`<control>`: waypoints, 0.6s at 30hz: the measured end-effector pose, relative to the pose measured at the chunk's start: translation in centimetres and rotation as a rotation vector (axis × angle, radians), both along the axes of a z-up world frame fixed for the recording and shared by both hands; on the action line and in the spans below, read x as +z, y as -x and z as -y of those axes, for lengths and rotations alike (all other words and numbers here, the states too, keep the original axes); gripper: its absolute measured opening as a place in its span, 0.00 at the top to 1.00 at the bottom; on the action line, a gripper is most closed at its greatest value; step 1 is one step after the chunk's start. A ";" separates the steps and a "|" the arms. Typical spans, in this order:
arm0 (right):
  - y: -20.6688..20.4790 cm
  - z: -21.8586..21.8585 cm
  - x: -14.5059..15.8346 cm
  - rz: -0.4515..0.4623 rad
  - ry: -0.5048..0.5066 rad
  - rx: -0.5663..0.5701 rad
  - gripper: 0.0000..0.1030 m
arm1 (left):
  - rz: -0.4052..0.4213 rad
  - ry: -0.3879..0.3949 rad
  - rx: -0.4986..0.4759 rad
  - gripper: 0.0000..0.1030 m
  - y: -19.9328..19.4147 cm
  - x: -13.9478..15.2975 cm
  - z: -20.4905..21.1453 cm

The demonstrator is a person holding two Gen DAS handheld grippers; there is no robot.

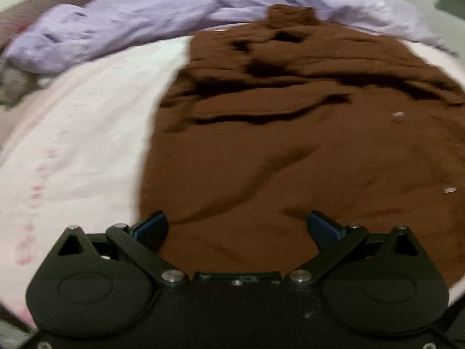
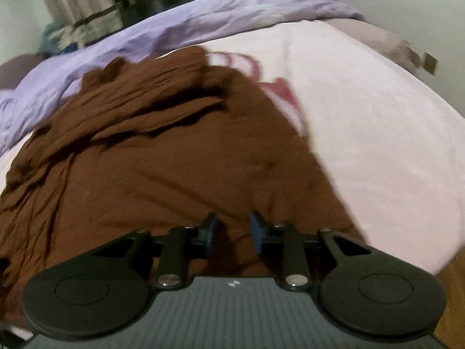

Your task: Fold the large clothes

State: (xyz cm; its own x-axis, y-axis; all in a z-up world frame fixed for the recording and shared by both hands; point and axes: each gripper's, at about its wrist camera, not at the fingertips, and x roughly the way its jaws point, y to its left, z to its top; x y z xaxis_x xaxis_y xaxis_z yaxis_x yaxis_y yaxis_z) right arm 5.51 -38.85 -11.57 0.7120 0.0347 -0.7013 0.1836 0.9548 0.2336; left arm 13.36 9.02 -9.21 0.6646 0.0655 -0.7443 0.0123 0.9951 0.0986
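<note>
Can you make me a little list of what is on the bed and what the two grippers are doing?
surface: bed with a pale pink sheet
main garment: brown garment spread on the sheet, its far part bunched in folds
behind it: purple blanket heaped along the far edge
left gripper: open wide above the near end of the brown garment, nothing between its fingers
right gripper: narrow gap, over the brown garment; whether it pinches cloth is unclear
picture quality: both views blurred

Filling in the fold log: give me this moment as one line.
left claw: open, empty, over near hem | right claw: narrowly open, empty | brown garment: flat on pink sheet, far end bunched
</note>
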 end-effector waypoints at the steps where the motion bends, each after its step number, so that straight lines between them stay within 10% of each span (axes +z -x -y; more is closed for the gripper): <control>1: 0.0 0.2 0.0 -0.001 -0.012 -0.007 0.78 | -0.004 0.003 0.023 0.00 0.0 -0.1 -0.7; 8: -1.1 -5.8 1.7 -0.008 0.158 -0.003 0.47 | 0.047 -0.013 0.075 0.00 0.0 0.7 0.8; 12: -0.8 -10.8 2.3 0.047 0.124 0.167 0.47 | 0.155 0.000 0.001 0.00 1.0 2.3 4.2; 18: -2.7 -15.7 1.0 -0.003 0.142 0.279 0.49 | 0.078 -0.015 -0.090 0.00 -2.1 0.0 7.9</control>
State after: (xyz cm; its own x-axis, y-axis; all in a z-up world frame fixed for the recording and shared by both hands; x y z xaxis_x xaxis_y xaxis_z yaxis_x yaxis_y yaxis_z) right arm 8.18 -23.16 -10.61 0.6868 0.1296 -0.7152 -0.0893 0.9916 0.0940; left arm 15.46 1.08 -9.17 0.7240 0.0134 -0.6896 0.0936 0.9886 0.1175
